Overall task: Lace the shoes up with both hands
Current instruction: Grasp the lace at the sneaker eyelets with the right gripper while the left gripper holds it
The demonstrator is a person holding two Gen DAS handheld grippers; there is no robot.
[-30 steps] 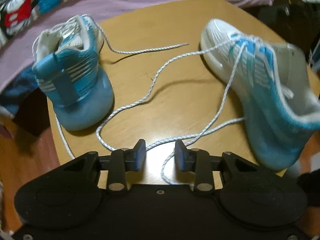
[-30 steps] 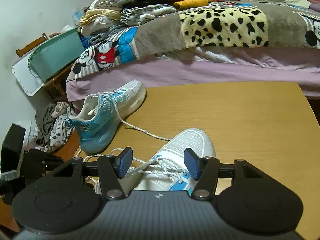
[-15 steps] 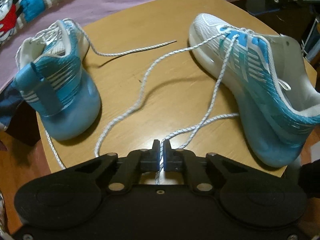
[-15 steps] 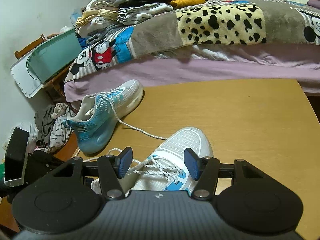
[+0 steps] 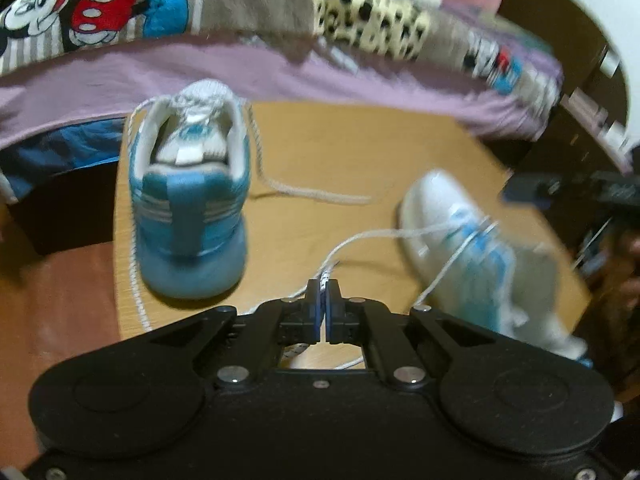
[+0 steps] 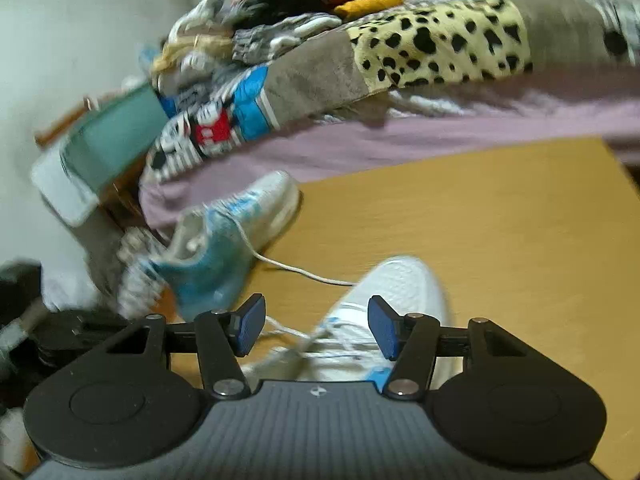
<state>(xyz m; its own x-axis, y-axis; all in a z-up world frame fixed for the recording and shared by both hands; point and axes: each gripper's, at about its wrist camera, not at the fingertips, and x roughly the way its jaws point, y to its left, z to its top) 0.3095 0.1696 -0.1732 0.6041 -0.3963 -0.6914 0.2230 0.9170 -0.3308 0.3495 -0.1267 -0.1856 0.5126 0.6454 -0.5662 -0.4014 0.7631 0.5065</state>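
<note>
Left wrist view: left gripper (image 5: pixel 323 286), fingers pressed together on the lace (image 5: pixel 376 236) of the near shoe (image 5: pixel 476 256); the lace runs up and right from the pads to that shoe's eyelets, a second strand beside it. Near shoe lies on the table (image 5: pixel 360 152), right of the gripper, toe away from the camera. Far shoe (image 5: pixel 190 200) stands left of the near shoe, heel toward the camera, its own lace trailing loose across the table. Bed (image 5: pixel 240 72) behind the table. Right wrist view: right gripper (image 6: pixel 316 326), fingers apart, nothing between the pads, hovering just above the near shoe (image 6: pixel 384 312), over its laced forepart. Far shoe (image 6: pixel 236 236) lies beyond and left of the near shoe, by the table's edge. Progress, judged: early; lower eyelets of the near shoe threaded, one lace end taken up, upper eyelets and tying left; far shoe's lace untied.
</note>
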